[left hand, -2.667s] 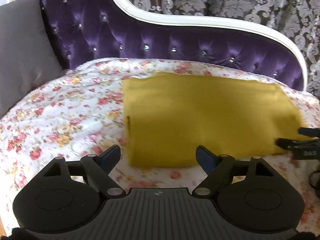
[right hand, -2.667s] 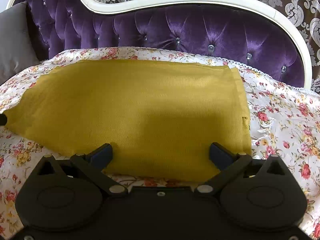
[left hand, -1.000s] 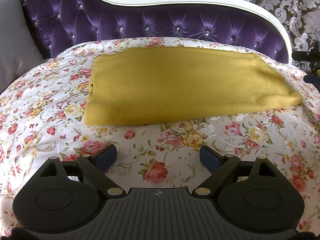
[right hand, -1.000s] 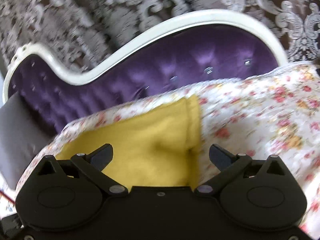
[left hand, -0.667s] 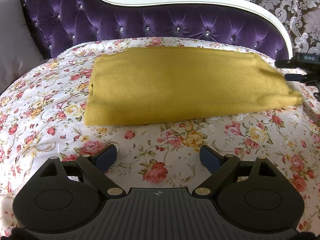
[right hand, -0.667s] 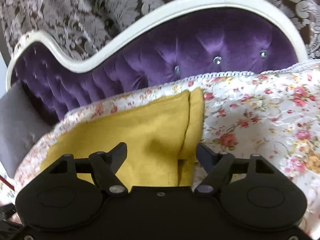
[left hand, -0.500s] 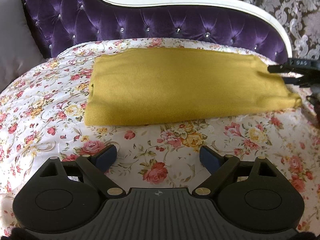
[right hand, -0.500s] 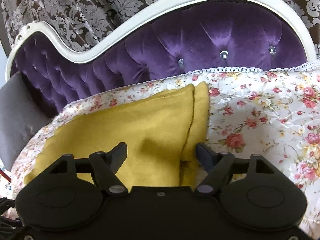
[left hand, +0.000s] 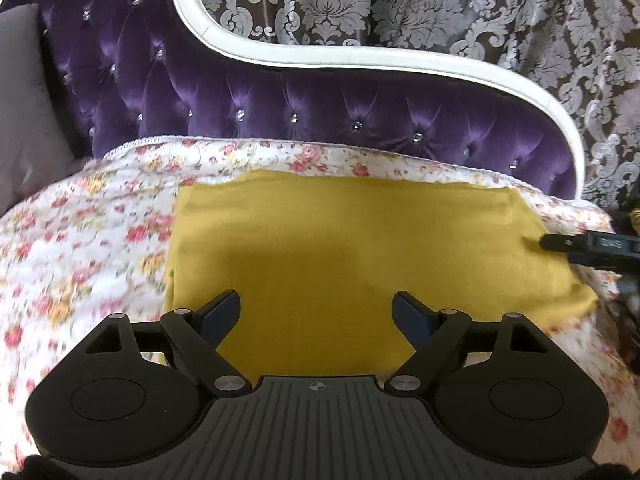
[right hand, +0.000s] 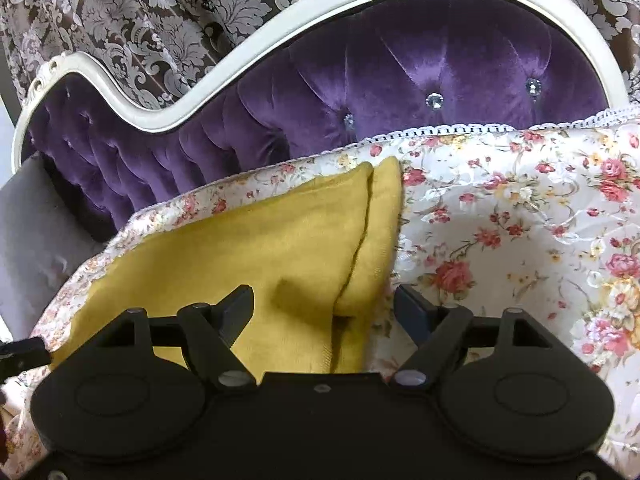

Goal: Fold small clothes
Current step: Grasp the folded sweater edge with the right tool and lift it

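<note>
The yellow cloth (left hand: pixel 360 248) lies flat on the floral cover (right hand: pixel 520 208), long axis left-right. Right gripper (right hand: pixel 324 308) straddles its right edge; left gripper (left hand: pixel 316 312) hovers over its near-left part. Both jaws wide, pressing nothing; left narrowing

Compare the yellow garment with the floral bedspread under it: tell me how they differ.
The yellow garment is plain mustard; the floral bedspread is white with red and yellow roses. The garment is a small folded rectangle, with a second layer showing at its right edge, while the bedspread spreads far wider beneath it. The bedspread has a white lace trim; the garment shows none. Both lie flat.
</note>
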The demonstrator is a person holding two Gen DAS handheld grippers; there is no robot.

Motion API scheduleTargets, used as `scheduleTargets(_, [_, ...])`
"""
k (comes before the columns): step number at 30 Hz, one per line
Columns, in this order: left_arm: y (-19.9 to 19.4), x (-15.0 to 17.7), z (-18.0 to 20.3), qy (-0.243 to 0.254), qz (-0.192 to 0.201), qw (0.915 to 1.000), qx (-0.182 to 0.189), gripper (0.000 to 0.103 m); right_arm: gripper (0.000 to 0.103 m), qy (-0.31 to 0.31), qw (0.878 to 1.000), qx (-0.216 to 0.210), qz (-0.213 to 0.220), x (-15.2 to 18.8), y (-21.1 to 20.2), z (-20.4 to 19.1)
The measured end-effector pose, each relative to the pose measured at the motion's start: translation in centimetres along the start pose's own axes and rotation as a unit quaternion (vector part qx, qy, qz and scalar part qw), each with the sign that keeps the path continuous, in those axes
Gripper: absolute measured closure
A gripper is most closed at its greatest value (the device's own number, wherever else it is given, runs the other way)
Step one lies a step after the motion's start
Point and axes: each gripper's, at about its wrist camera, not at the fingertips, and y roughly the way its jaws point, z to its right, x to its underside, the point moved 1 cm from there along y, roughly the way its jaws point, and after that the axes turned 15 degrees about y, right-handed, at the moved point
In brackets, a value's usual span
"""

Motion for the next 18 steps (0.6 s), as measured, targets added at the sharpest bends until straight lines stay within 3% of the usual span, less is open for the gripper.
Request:
scheduleTargets(8, [3.8, 1.4, 0.5, 0.034, -0.066, 0.9972, -0.004, 0.02, 0.022, 0.015, 0.999, -0.038, -0.003, -1.0, 0.8, -0.1])
scheduleTargets(13, [3.6, 2.3, 0.4, 0.03, -0.049, 0.9983, -0.005, 0.02, 0.025, 0.079, 0.994, -0.079, -0.008, -1.5, 0.5, 1.6])
scheduleTargets(15, [3.7, 2.2, 0.4, 0.031, -0.05, 0.9982, -0.004, 0.02, 0.036, 0.084, 0.991, -0.102, -0.011, -1.5, 0.3, 1.8])
scheduleTargets(18, [3.7, 2.1, 0.4, 0.029, -0.051, 0.9983, -0.003, 0.02, 0.036, 0.07, 0.993, -0.094, -0.017, -1.6, 0.6, 1.0])
